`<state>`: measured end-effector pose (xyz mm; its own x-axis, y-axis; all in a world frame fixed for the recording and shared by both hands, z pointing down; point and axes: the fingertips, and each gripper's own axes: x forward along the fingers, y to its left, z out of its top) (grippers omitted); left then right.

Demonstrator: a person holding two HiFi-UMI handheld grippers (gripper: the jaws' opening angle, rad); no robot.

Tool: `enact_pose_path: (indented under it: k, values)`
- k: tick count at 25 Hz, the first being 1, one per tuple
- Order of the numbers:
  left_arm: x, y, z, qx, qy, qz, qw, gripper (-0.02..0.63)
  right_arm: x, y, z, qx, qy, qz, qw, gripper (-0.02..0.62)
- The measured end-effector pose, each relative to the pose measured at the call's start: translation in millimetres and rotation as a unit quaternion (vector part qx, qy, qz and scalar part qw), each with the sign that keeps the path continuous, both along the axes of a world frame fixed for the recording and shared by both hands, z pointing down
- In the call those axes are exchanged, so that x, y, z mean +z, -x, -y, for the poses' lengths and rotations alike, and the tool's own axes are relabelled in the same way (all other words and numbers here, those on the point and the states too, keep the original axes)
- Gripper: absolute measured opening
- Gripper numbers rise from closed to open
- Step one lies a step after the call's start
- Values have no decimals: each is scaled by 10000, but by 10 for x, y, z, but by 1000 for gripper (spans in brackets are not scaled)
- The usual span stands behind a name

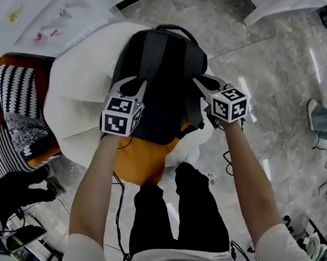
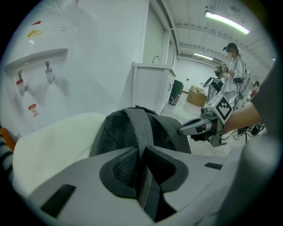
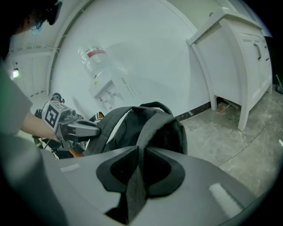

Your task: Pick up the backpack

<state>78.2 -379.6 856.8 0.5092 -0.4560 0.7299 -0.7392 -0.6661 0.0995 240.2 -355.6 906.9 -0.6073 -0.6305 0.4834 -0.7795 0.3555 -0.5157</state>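
The left gripper (image 1: 133, 89) has its jaws pinched on a grey webbing strap (image 2: 139, 132) of the dark grey fabric backpack (image 1: 163, 61), with the forearm (image 1: 96, 183) stretched toward 12 o'clock. The right gripper (image 1: 208, 82) pinches the second grey strap (image 3: 152, 128) in the same way. The backpack lies at 12 o'clock, over a white rounded cushion (image 1: 74, 91).

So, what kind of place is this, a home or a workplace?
Probably a workplace, perhaps an office or lab corner: a water dispenser, a white cabinet with a tap and cardboard boxes on a polished stone floor.
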Motion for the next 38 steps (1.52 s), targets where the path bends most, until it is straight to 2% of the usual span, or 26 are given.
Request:
enact_pose_path:
  k: [13, 25, 38]
  values:
    - [-372, 74, -124, 29, 159, -344, 9993, 51, -552, 145, -139, 110, -38, 337, 9994, 44]
    - [-810, 306, -409, -55, 242, -423, 9988, 41, -1116, 307, -454, 17, -53, 107, 9999, 44]
    - [-1294, 600, -825, -167, 303, -551, 9979, 41, -1609, 592, -873, 72, 41, 254, 9996, 41]
